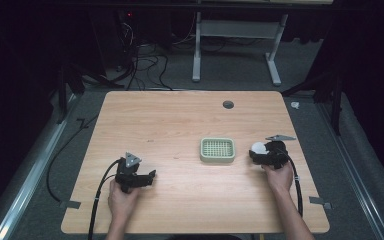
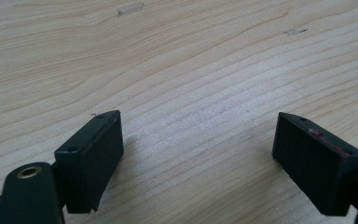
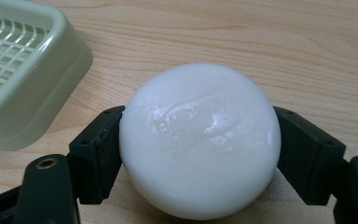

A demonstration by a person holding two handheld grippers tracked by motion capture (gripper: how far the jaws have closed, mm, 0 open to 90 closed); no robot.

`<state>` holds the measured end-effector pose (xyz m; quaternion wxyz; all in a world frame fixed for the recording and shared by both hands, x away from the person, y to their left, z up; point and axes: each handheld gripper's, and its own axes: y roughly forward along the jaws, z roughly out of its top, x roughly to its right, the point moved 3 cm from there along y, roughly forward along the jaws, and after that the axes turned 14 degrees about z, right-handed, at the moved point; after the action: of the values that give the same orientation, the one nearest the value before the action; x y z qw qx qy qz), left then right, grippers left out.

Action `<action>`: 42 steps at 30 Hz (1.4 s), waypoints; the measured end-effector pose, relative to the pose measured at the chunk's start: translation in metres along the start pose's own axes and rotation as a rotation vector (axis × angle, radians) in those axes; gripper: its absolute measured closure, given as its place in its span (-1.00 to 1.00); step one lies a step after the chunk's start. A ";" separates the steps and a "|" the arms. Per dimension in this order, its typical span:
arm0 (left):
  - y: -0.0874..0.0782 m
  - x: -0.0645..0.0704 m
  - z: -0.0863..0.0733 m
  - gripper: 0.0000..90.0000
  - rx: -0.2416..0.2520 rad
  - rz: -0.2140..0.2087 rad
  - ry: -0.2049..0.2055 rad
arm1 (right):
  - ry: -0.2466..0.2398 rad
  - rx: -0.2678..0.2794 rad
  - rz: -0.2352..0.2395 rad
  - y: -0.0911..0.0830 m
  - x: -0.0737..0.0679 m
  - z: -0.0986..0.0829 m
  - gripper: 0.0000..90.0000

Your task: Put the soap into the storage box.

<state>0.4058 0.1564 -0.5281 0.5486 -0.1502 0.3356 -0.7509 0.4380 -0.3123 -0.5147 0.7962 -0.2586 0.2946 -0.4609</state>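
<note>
The right gripper (image 3: 200, 154) is pinching the soap bar (image 3: 199, 140) just beside the soap dish (image 3: 51, 88); slick soap risks slipping. The left gripper (image 2: 198, 158) is resting spread.

Left gripper (image 1: 152, 176): black body, grey 3-cornered plate on top, black cable trailing off table's near edge. Jaws: black blocky pads w/ small screw holes, brass-coloured rivet at pivot; red smear on one pad. Right gripper (image 1: 254, 153): same build, grey plate, black cable. Forearms bare, no sleeves.
</note>
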 end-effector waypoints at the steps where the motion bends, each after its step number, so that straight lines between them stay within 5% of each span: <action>1: 0.000 0.000 0.000 -0.63 0.000 0.000 0.000 | -0.003 -0.001 0.000 0.000 0.000 0.000 -0.46; 42: 0.000 0.000 0.000 -0.63 0.000 0.000 0.001 | -0.031 0.047 0.060 -0.038 -0.014 0.006 -0.46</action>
<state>0.4058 0.1564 -0.5281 0.5486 -0.1499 0.3360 -0.7508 0.4143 -0.3162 -0.4814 0.8200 -0.2381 0.2788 -0.4396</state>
